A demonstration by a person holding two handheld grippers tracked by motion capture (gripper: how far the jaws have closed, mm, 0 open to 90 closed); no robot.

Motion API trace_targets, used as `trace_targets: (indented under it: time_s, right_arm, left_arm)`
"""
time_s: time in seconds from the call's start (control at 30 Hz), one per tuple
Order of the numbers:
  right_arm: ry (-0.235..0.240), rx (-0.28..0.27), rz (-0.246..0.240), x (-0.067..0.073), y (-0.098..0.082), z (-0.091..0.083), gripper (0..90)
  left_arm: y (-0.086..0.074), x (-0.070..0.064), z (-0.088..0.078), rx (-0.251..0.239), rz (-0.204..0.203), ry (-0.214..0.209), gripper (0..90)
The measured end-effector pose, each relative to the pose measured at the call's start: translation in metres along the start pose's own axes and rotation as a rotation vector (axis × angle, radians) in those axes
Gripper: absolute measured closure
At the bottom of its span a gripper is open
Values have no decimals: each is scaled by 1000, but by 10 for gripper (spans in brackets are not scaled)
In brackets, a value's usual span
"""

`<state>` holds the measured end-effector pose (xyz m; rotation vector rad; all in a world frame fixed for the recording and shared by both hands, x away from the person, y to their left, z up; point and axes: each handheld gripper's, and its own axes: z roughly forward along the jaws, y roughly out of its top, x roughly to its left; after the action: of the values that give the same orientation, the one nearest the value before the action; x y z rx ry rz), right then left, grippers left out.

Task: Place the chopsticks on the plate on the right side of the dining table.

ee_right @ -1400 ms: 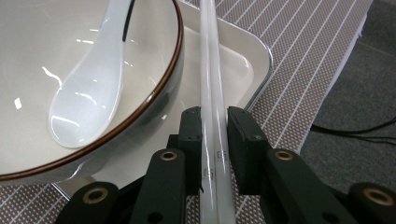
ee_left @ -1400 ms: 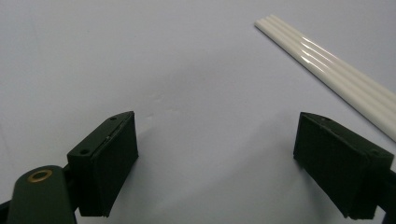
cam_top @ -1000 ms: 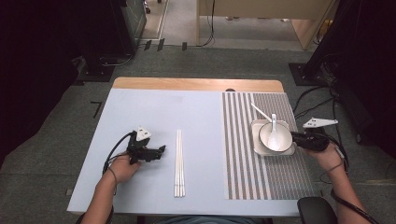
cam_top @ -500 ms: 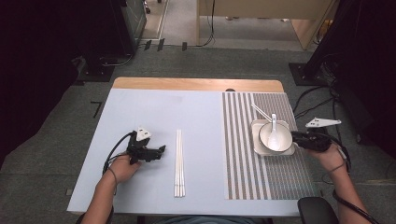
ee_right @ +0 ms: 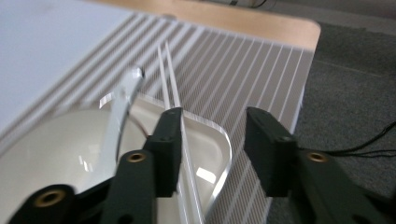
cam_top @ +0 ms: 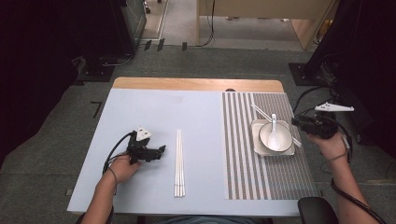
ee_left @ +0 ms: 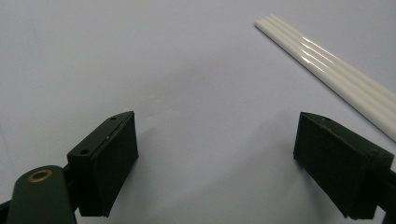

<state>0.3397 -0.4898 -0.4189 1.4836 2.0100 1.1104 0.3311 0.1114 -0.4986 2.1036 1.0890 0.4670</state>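
From the high view, the right gripper [cam_top: 299, 124] hangs just beside the square dish [cam_top: 256, 144] that bears a bowl [cam_top: 266, 138] and spoon [cam_top: 274, 133], its jaws just opening with nothing pinched; a chopstick pair [cam_top: 264, 115] slants across that dish's far right corner. The left gripper [cam_top: 159, 150] sits left of the dish, nearest the loose chopsticks [cam_top: 179, 162]. In the left gripper view, jaws released, those chopsticks [ee_left: 336, 79] lie off to the right, long axis running away. In the right gripper view, the pair [ee_right: 169, 70] runs ahead past the left jaw.
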Motion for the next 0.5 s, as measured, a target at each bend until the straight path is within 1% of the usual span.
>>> trace_targets:
  time_s: [0.03, 0.07, 0.13, 0.17, 0.2, 0.23, 0.27, 0.3, 0.33, 0.37, 0.47, 0.5]
  right_arm:
    - [-8, -17, 17, 4, 7, 3, 485]
    - [-5, -26, 44, 9, 14, 6, 479]
    - [4, -44, 75, 20, 27, 15, 438]
    - [11, -51, 64, 32, 39, 27, 369]
    - [11, -51, 64, 32, 39, 27, 369]
    - [13, -51, 57, 38, 44, 34, 343]
    - [10, -56, 60, 44, 50, 41, 327]
    - [-4, -65, 58, 58, 60, 56, 284]
    - [-4, -65, 58, 58, 60, 56, 284]
    - [-10, -71, 55, 62, 63, 60, 281]
    - [-9, -97, 68, 77, 73, 77, 220]
    - [-3, -87, 86, 84, 78, 88, 219]
  left_arm:
    - [0, 0, 0, 0, 0, 0, 135]
    - [0, 0, 0, 0, 0, 0, 134]
    - [0, 0, 0, 1, 1, 0, 135]
    - [0, 0, 0, 1, 1, 0, 135]
    - [0, 0, 0, 1, 1, 0, 135]
    - [0, 0, 0, 1, 0, -1, 135]
    - [0, 0, 0, 1, 0, -1, 135]
    - [0, 0, 0, 0, -1, -2, 135]
    - [0, 0, 0, 0, -1, -3, 135]
    - [0, 0, 0, 0, -1, -3, 135]
    - [0, 0, 0, 0, -1, -3, 136]
    - [0, 0, 0, 0, -2, -3, 135]
